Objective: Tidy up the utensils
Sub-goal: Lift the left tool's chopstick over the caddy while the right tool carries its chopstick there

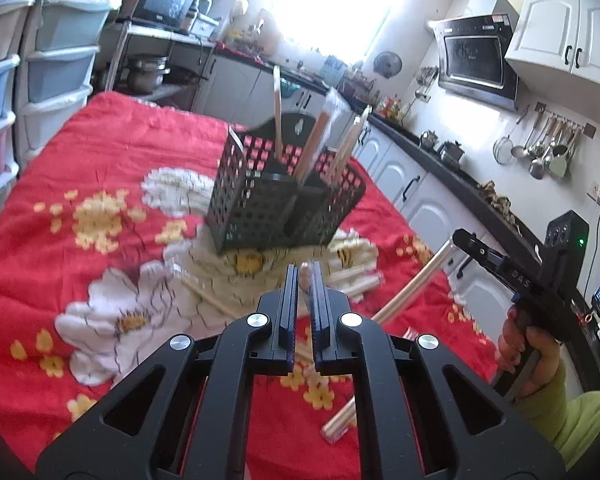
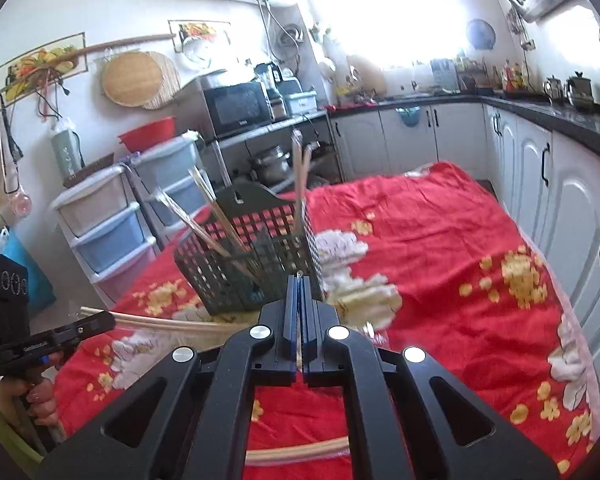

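Note:
A black perforated utensil basket (image 1: 259, 208) (image 2: 227, 276) stands on the red floral cloth (image 1: 111, 148) (image 2: 440, 240), with several wrapped chopsticks (image 1: 318, 140) (image 2: 300, 176) upright in its compartments. My left gripper (image 1: 304, 270) (image 2: 107, 320) hovers in front of the basket, shut on a pale pair of chopsticks (image 2: 171, 325) that sticks out sideways. My right gripper (image 2: 299, 280) (image 1: 458, 236) is raised to the basket's right, shut on a long wrapped chopstick pack (image 1: 412, 284) (image 2: 300, 454) that slants down toward the cloth. More loose chopsticks (image 1: 352, 282) lie on the cloth below the basket.
Plastic drawer units (image 1: 55, 68) (image 2: 107, 224) stand left of the table. White cabinets under a black counter (image 1: 440, 168) (image 2: 540, 184) run along the right. A hand in a green sleeve (image 1: 536, 364) holds the right gripper's handle.

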### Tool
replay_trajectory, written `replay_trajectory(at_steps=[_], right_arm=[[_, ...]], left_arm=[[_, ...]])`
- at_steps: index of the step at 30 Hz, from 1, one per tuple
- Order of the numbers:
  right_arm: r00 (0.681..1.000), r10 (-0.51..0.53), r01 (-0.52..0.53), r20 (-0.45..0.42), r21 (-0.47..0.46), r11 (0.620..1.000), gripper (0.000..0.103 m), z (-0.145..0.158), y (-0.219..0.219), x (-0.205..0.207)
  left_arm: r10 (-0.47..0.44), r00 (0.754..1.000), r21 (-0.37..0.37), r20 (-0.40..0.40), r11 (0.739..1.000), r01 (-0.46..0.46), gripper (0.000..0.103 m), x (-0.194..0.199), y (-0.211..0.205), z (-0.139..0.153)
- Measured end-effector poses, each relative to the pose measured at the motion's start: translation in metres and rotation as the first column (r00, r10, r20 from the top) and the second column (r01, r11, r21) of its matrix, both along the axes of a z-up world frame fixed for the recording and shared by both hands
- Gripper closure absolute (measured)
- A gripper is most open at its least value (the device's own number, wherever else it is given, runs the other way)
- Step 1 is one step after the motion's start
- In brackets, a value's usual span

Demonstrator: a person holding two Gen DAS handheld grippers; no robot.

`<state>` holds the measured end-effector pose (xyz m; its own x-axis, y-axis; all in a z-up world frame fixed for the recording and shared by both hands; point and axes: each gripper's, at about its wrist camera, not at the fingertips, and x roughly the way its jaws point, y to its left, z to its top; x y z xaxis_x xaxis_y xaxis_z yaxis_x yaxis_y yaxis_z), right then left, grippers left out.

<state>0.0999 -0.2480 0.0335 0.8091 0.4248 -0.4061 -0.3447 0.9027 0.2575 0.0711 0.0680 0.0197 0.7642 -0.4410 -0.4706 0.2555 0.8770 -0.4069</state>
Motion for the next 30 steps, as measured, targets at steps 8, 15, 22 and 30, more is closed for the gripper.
replay_trajectory(at_steps=[8, 15, 22, 30], right_arm=[[0.997, 0.023, -0.024, 0.078, 0.012, 1.0, 0.101, 0.031, 0.01, -0.002], [0.988, 0.053, -0.056, 0.142, 0.016, 0.998, 0.101, 0.058, 0.02, -0.004], [0.976, 0.06, -0.069, 0.21, 0.036, 0.997, 0.101, 0.087, 0.022, -0.003], [0.954, 0.065, -0.081, 0.292, 0.045, 0.996, 0.101, 0.126, 0.022, 0.001]], left_arm=[[0.036, 0.997, 0.005, 0.069, 0.999, -0.036, 0.1, 0.009, 0.002, 0.021], [0.059, 0.992, -0.003, 0.109, 0.998, -0.059, 0.1, 0.014, 0.005, 0.033], [0.065, 0.983, -0.008, 0.171, 0.998, -0.065, 0.1, 0.014, 0.008, 0.058], [0.084, 0.959, -0.01, 0.27, 0.996, -0.084, 0.1, 0.009, 0.013, 0.098]])
